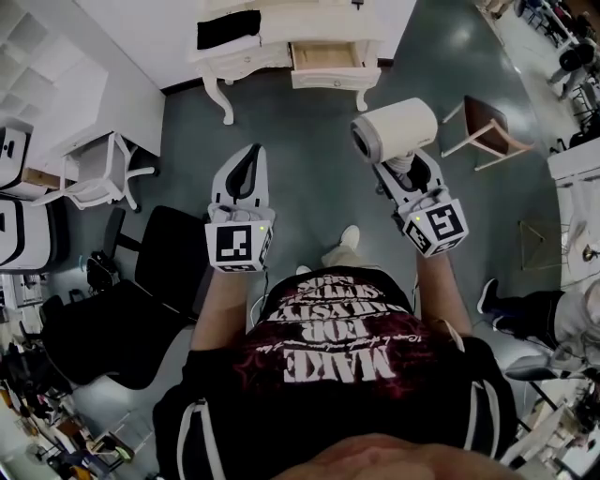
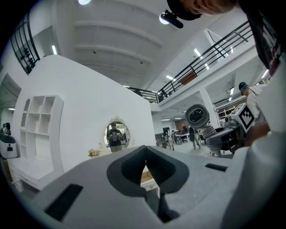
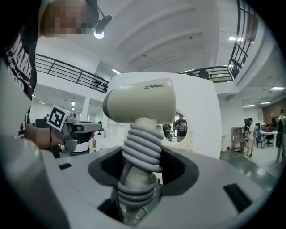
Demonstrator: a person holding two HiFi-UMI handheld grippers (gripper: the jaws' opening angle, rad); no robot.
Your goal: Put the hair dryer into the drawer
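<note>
A cream hair dryer [image 1: 396, 129] with its grey cord wound round the handle sticks up from my right gripper [image 1: 394, 171], whose jaws are shut on the handle [image 3: 139, 172]. Its barrel [image 3: 142, 100] points to the left in the right gripper view. My left gripper [image 1: 246, 169] is shut and empty, its tips meeting [image 2: 145, 157]; it is held level beside the right one. Ahead stands a white dressing table [image 1: 281, 37] with one drawer [image 1: 326, 58] pulled out, its wooden inside showing. Both grippers are well short of it, over the grey floor.
A black cloth [image 1: 228, 28] lies on the dressing table's top. A wooden stool [image 1: 487, 127] stands right of the dryer. A black office chair [image 1: 141, 291] is at my left, a white chair [image 1: 98, 173] beyond it. An oval mirror [image 2: 116, 135] hangs above the table.
</note>
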